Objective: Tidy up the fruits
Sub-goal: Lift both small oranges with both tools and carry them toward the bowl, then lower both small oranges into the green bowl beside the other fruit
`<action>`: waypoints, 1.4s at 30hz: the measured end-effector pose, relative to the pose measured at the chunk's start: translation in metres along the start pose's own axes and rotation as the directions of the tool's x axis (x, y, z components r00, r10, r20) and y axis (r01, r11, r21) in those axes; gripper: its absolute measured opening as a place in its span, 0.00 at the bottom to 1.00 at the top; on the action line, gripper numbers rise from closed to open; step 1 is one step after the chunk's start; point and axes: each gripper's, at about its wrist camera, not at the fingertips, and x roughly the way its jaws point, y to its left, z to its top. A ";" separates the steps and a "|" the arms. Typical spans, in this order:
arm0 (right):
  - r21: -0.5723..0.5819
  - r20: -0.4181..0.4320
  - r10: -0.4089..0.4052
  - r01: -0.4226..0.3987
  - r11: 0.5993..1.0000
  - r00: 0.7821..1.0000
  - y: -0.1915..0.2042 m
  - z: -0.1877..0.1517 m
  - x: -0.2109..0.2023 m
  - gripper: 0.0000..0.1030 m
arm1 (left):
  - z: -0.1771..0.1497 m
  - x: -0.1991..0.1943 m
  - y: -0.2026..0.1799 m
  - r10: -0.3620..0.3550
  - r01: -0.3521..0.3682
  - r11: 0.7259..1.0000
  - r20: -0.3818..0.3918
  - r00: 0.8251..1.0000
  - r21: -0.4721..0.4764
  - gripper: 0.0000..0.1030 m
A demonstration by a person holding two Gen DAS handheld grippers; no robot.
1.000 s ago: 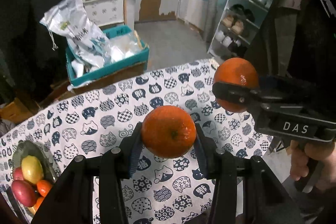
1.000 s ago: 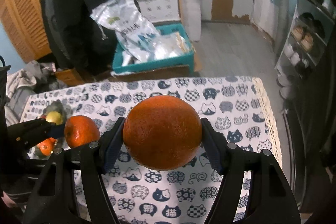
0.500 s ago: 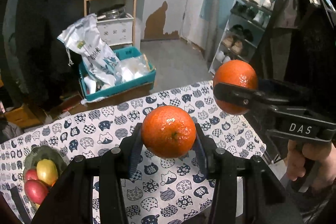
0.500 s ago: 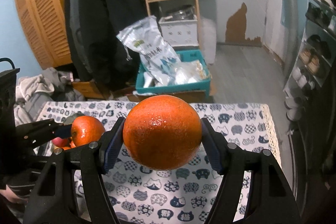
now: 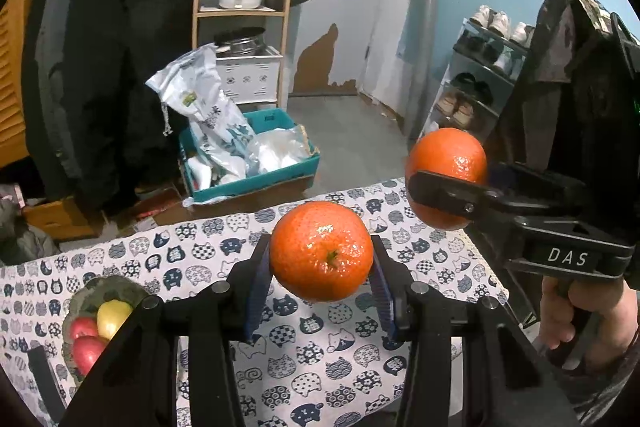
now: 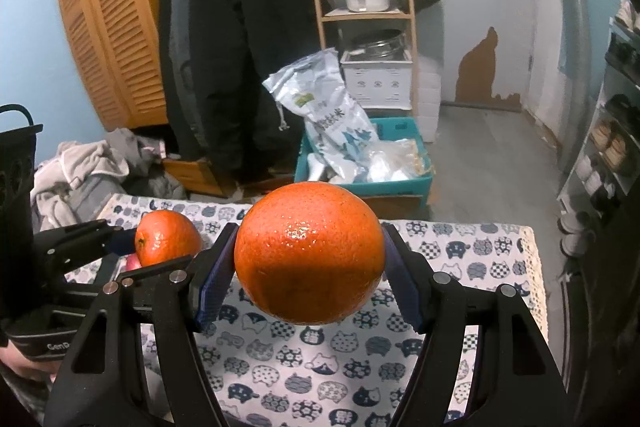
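My left gripper (image 5: 321, 275) is shut on a small mandarin (image 5: 321, 251), held in the air above the table with the cat-print cloth (image 5: 320, 347). My right gripper (image 6: 308, 275) is shut on a larger orange (image 6: 309, 253), also held well above the cloth. In the left wrist view the right gripper with its orange (image 5: 446, 173) hangs at the right; in the right wrist view the left gripper's mandarin (image 6: 168, 237) shows at the left. A dark bowl (image 5: 104, 287) at the table's left holds a yellow fruit (image 5: 114, 315) and red apples (image 5: 86, 347).
Beyond the table's far edge stand a teal crate (image 5: 248, 163) with plastic bags, a wooden shelf (image 5: 240, 11) with a pot, a hanging black coat (image 5: 112, 67) and a shoe rack (image 5: 472, 87) at the right. A person's hand (image 5: 576, 315) grips the right tool's handle.
Both grippers have risen with their fruit still clamped, so the table looks lower and smaller and more of the room shows. The bowl of fruit has slid rightward in the left wrist view.
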 end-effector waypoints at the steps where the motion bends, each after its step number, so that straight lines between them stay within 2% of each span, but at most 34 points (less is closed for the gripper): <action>1: -0.002 -0.004 0.005 -0.005 1.000 1.000 0.002 0.001 0.002 0.68 | -0.001 -0.001 0.003 0.003 -0.003 1.000 0.000 1.000 -0.004 0.45; 8: -0.021 -0.030 0.039 -0.039 0.999 0.999 0.025 0.006 0.020 0.68 | -0.009 -0.009 0.026 0.040 -0.040 0.998 0.000 0.999 -0.040 0.45; 23: -0.071 -0.110 0.136 -0.144 0.987 0.985 0.086 0.011 0.070 0.68 | -0.037 -0.033 0.104 0.115 -0.117 0.978 -0.020 0.993 -0.172 0.45; 34: -0.113 -0.193 0.183 -0.207 0.972 0.964 0.137 0.009 0.114 0.68 | -0.066 -0.043 0.169 0.187 -0.194 0.942 -0.054 0.981 -0.274 0.45; 42: -0.132 -0.275 0.204 -0.247 0.960 0.940 0.171 0.001 0.152 0.68 | -0.100 -0.036 0.208 0.224 -0.253 0.910 -0.126 0.967 -0.327 0.45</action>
